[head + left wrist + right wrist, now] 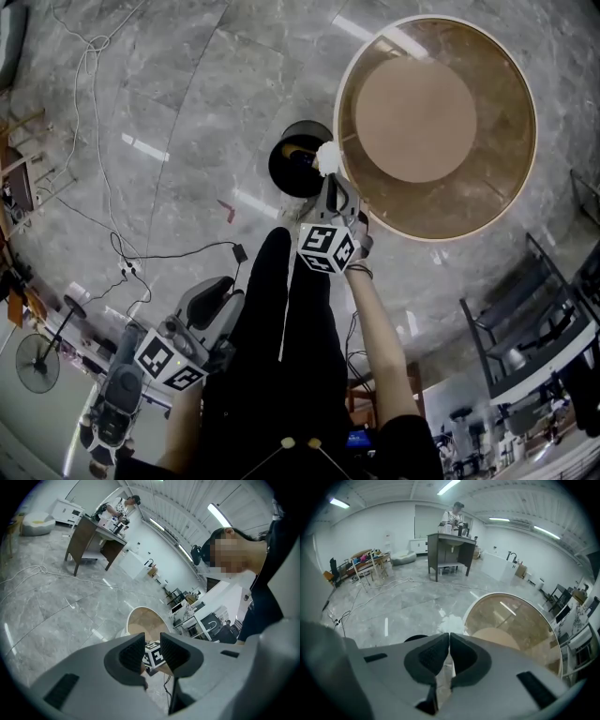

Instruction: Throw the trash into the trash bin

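Left gripper (152,649) is idling narrowly open, empty; right gripper (328,180) is pinching trash (327,156) at trash bin (286,171) edge; next: centre over it, release.

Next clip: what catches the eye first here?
The big round trash bin with its white rim fills the upper right of the head view. At its left edge the right gripper is shut on a white crumpled scrap, while the left gripper hangs open and empty at the lower left.
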`<state>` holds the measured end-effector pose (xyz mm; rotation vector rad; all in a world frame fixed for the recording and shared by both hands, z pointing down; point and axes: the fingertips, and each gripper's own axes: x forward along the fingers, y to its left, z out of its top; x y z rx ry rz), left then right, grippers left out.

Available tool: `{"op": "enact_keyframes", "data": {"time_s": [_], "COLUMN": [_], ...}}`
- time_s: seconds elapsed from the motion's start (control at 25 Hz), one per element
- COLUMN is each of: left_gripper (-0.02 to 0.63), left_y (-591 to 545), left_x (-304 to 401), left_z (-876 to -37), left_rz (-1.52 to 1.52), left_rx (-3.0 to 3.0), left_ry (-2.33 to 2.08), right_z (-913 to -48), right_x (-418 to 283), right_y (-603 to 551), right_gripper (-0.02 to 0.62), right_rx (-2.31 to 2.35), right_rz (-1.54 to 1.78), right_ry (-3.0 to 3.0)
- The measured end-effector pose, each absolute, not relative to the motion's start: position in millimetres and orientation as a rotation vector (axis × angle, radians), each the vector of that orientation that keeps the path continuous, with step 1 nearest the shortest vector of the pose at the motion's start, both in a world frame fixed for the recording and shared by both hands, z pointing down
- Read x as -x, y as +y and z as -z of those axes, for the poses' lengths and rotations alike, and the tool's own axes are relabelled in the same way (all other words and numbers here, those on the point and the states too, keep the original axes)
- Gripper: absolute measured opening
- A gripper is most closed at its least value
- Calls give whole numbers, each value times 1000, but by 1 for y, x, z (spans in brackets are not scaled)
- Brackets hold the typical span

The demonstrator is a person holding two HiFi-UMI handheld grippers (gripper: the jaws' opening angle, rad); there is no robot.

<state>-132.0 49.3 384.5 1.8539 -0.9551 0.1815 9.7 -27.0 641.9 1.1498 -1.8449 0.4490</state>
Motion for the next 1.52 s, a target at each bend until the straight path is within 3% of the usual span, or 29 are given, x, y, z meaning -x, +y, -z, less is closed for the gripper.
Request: {"op": "enact_keyframes", "data": {"time_s": [0.36, 0.6, 0.84, 1.16, 1.52], "left_gripper": [104, 103, 103, 104, 92], "left_y": [63, 74, 79, 75, 52], "left_x": [143, 148, 152, 151, 132], "left_z": [-403, -415, -418, -403, -361], "left_rz": [-193, -200, -193, -173, -125], "left_rx": [-1808, -1780, -1778, -1826, -1976], "left_ry": [-962, -961, -959, -947, -906], "right_z": [-683, -712, -712, -679, -573], "right_x": [39, 57, 62, 53, 24], "right_y": [28, 50, 53, 30, 5], "right_gripper": [15, 89, 92, 6, 3], "right_rx": [-963, -829, -829, -967, -1202], "right_rz": [-528, -563, -562, -503, -420], "right_ry": [-1892, -1888, -1891, -1897, -1965]}}
